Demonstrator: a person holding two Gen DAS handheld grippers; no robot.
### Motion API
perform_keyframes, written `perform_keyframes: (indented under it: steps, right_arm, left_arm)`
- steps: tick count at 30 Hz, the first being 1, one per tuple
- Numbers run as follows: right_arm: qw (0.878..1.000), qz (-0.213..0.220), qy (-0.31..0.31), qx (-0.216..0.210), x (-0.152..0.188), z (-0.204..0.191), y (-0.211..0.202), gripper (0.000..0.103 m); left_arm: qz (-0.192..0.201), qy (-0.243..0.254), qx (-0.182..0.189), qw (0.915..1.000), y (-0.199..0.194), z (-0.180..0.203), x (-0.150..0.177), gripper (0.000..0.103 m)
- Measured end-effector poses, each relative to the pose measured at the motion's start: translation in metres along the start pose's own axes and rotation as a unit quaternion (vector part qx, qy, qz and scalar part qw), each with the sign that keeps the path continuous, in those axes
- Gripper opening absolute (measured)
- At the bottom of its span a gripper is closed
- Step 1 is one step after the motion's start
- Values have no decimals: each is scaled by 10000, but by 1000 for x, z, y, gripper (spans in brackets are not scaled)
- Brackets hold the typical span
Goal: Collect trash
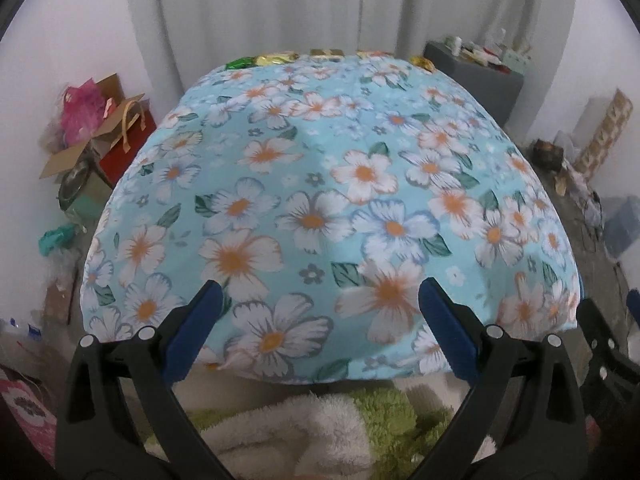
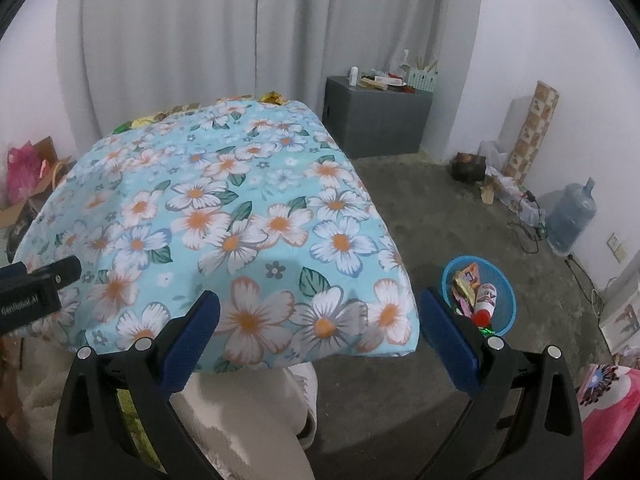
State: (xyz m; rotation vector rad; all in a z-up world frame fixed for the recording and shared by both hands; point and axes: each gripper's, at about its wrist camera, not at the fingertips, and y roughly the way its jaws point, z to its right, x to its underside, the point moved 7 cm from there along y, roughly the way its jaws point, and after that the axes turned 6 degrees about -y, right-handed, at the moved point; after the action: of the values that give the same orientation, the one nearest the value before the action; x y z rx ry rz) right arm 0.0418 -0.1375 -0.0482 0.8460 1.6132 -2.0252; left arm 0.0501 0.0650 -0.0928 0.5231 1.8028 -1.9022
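A table under a blue floral cloth (image 1: pixel 320 184) (image 2: pixel 224 216) fills both views. Shiny wrappers, green and gold (image 1: pixel 260 60) (image 2: pixel 272 97), lie along its far edge, half hidden by the cloth's rise. My left gripper (image 1: pixel 318 308) hangs open over the near edge with nothing between its blue pads. My right gripper (image 2: pixel 320 316) is also open and empty, at the table's near right corner. A blue bin (image 2: pixel 479 295) on the floor to the right holds wrappers and a small bottle. The left gripper's body (image 2: pixel 36 284) shows at the left of the right wrist view.
A grey cabinet (image 2: pixel 376 116) with small items stands at the back right. Boxes and a red bag (image 1: pixel 128 144) crowd the left wall. A water jug (image 2: pixel 570 216), cables and a patterned roll (image 2: pixel 530 132) sit along the right wall. A person's fluffy clothing (image 1: pixel 304 432) lies below the grippers.
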Motion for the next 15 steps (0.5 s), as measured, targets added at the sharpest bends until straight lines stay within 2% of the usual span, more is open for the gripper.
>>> perform_keyframes:
  steps: [4, 15]
  right_arm:
    - [9999, -16, 51, 90, 0, 10, -3, 97]
    - [9978, -109, 455, 478, 13, 54, -8, 97]
  left_arm:
    - [-118, 163, 61, 9998, 0, 9, 5, 94]
    - [59, 552, 269, 9981, -12, 41, 4, 94]
